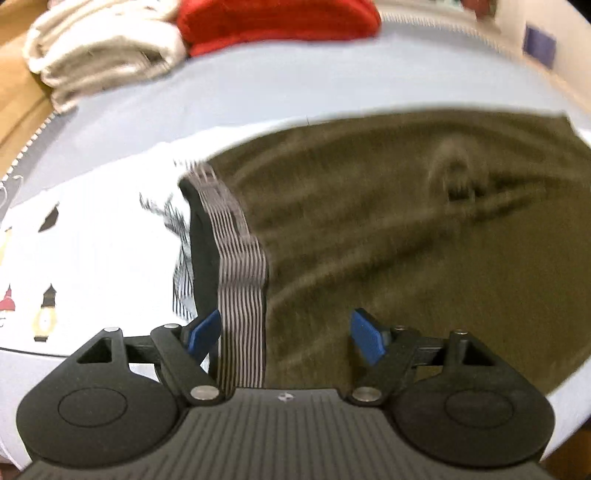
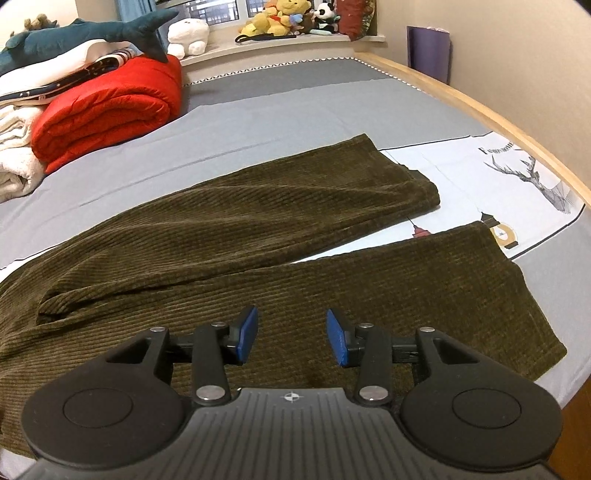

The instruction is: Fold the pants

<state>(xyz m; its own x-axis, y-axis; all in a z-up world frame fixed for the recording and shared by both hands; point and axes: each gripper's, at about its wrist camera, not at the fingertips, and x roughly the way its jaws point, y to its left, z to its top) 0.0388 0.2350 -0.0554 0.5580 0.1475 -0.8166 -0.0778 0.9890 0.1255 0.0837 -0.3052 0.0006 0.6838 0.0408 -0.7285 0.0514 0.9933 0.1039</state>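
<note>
Olive-brown corduroy pants (image 2: 236,236) lie flat on the bed, both legs stretching to the right, spread slightly apart at the hems. The left wrist view, blurred by motion, shows the waist end (image 1: 406,240) with its black-and-white striped waistband (image 1: 240,295). My left gripper (image 1: 286,330) is open, low over the waistband and upper pants, holding nothing. My right gripper (image 2: 291,334) is open and empty, just above the nearer leg (image 2: 424,280).
The grey bedsheet (image 2: 295,110) has a white printed panel (image 2: 498,177) under the hems. A rolled red blanket (image 2: 107,107) and cream towels (image 2: 14,158) lie at the far left. Plush toys (image 2: 288,14) line the windowsill. The wooden bed edge (image 2: 517,133) runs along the right.
</note>
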